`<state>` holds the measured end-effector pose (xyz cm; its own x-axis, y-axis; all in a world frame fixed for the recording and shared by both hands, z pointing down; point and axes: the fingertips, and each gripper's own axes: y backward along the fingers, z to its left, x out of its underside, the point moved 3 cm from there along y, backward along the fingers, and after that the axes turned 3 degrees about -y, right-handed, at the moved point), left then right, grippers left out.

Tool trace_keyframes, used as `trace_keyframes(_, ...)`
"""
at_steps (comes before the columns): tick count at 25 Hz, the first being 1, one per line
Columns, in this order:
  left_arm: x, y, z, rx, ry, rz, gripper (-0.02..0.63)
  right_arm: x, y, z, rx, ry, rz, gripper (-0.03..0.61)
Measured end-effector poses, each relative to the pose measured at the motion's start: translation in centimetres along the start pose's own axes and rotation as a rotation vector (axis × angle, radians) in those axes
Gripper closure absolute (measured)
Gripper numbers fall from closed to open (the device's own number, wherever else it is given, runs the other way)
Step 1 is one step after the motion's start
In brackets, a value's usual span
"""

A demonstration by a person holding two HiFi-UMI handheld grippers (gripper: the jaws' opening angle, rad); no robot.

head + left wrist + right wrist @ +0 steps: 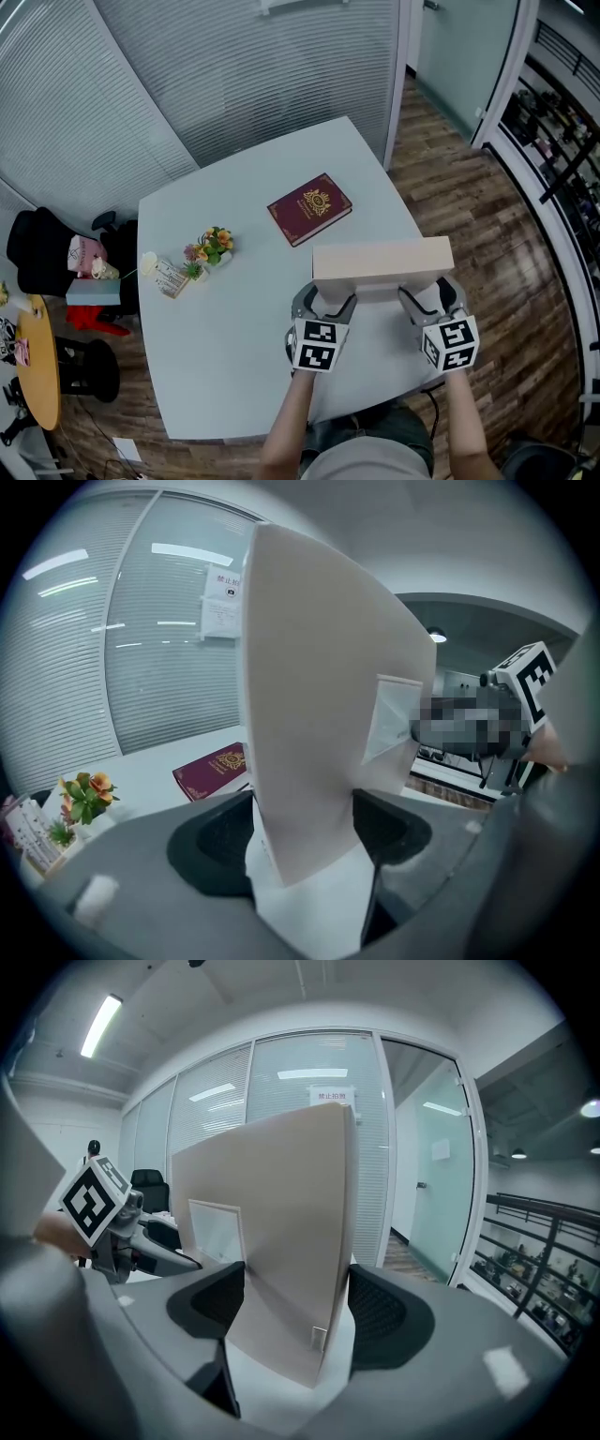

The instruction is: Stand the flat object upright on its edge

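Two forearms reach up from the bottom centre of the head view, each ending in a gripper with a marker cube.

At lower centre-left, the left gripper [323,303] has its jaws closed on the left end of the flat beige panel [382,262]. In the left gripper view the panel [319,714] rises steeply out of that gripper [305,841], pinched between both dark pads.

The panel spans the gap between the two tools, its long side running left to right, over the near right part of the white table [234,356]. Whether its lower edge touches the tabletop cannot be told.

At lower centre-right, the right gripper [429,292] clamps the panel's right end. The right gripper view shows this gripper [291,1312] with its jaws pressed on either face of the panel [281,1251], which stands upright there.

Farther up the table, a small pot of flowers [211,248] sits left of centre. A maroon book [309,208] lies flat just above the panel, well apart from the flowers. Both also appear at the left of the left gripper view, flowers [84,794] then book [214,769].
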<state>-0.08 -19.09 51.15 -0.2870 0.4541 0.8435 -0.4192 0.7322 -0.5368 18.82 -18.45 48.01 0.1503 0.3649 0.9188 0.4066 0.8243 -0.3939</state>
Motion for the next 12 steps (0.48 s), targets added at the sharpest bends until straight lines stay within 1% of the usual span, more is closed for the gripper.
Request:
trace_keyframes(4, 0.3, 0.4, -0.2, 0.004, 0.009, -0.001, 0.270, 0.1, 0.5, 0.3, 0.015, -0.002, -0.019, 0.209)
trace_keyframes(8, 0.5, 1.0, -0.3, 0.002, 0.048, -0.013, 0.270, 0.3, 1.0, 0.4, 0.029, -0.036, -0.040, 0.216)
trace_keyframes(12, 0.8, 1.4, -0.4, -0.001, 0.048, -0.018, 0.265, 0.7, 1.0, 0.7, 0.025, -0.056, -0.037, 0.206)
